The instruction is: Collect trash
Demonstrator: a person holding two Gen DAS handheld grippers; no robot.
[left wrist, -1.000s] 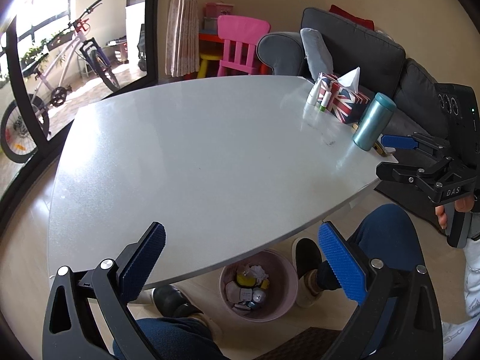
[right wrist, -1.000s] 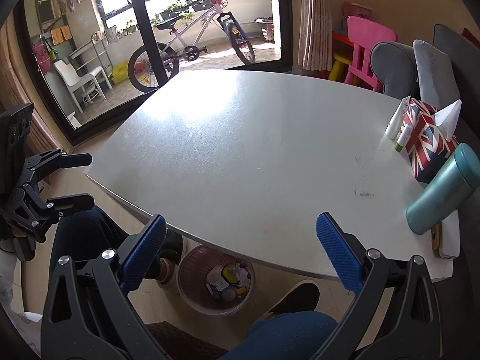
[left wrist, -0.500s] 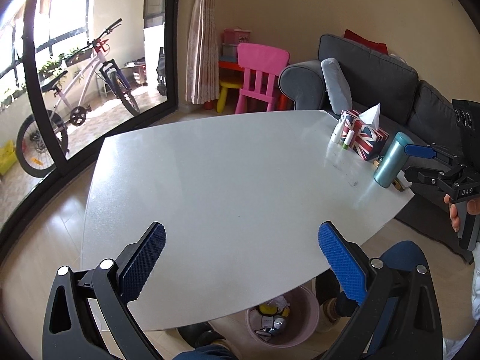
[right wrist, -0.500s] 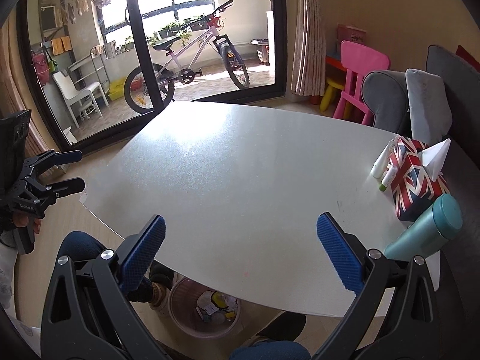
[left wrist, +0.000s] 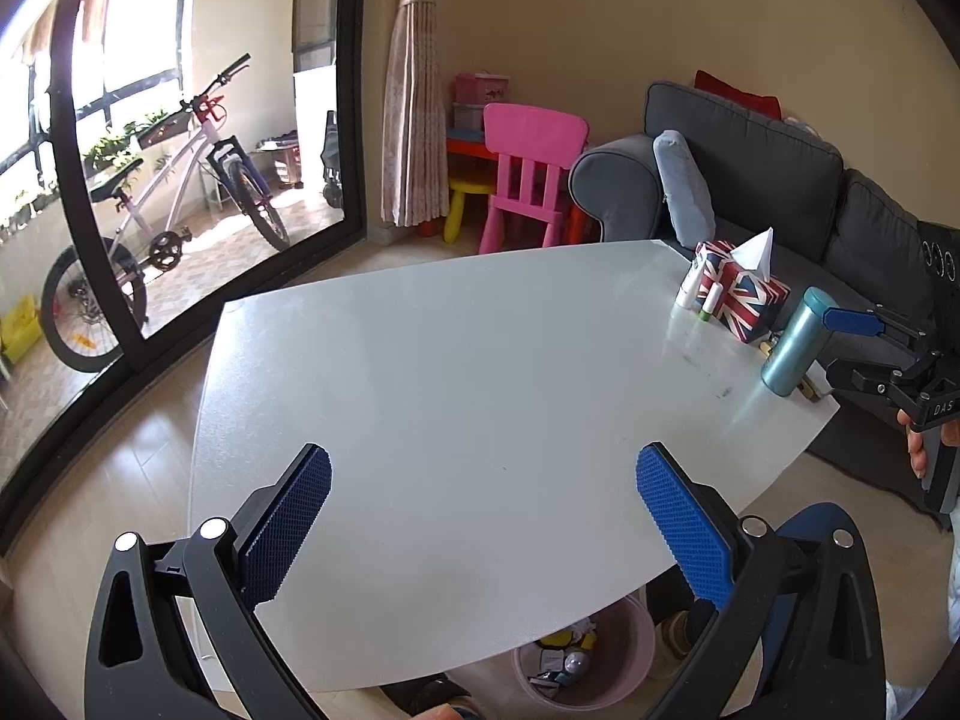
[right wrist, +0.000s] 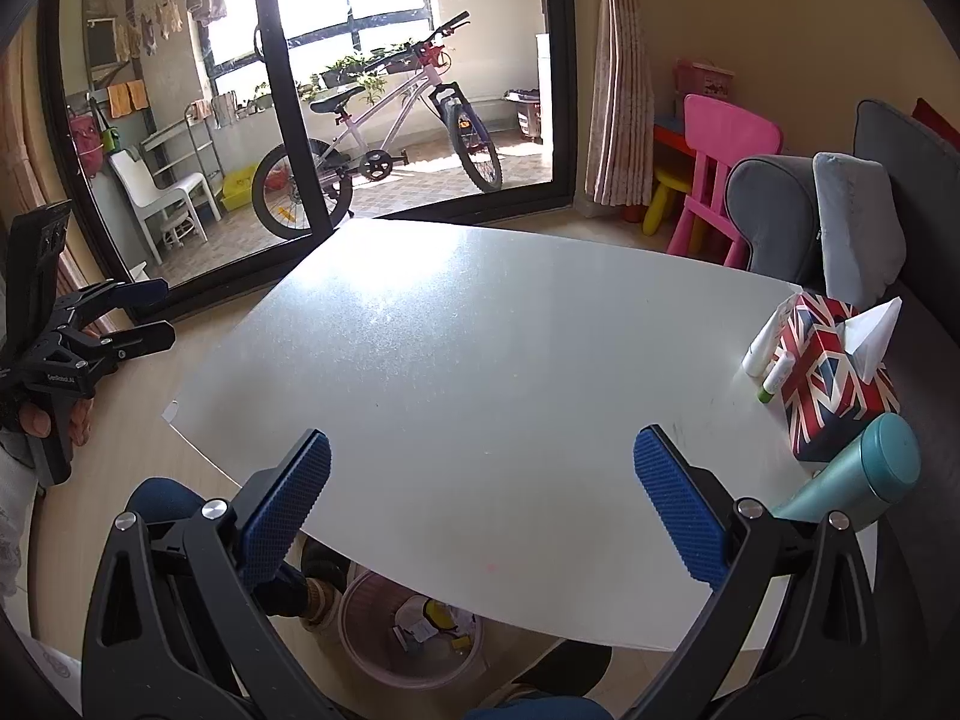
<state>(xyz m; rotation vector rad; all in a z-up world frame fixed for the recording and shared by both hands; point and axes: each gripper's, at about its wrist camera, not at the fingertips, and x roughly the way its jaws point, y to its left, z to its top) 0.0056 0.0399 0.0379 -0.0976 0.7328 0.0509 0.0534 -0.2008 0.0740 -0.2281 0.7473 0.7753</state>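
1. Left wrist view. The left gripper (left wrist: 483,516) was held above the white table (left wrist: 468,372), its blue-padded jaws wide apart and gripping nothing. The pink bin (left wrist: 585,657) stood on the floor under the table's near edge, with trash (left wrist: 564,654) inside it. At the table's right end stood a flag-patterned tissue box (left wrist: 741,294), with a teal flask (left wrist: 795,342) near it. The right gripper (left wrist: 855,354) appeared at the right edge, held in a hand (left wrist: 927,450), jaws apart.

2. Right wrist view. The right gripper (right wrist: 480,507) was also above the table (right wrist: 480,360), jaws wide apart and empty. The bin (right wrist: 411,630) lay below the near edge, between the person's shoes (right wrist: 321,588). The left gripper (right wrist: 129,318) was at the far left, jaws apart. A bicycle (right wrist: 372,138) stood behind the glass door.
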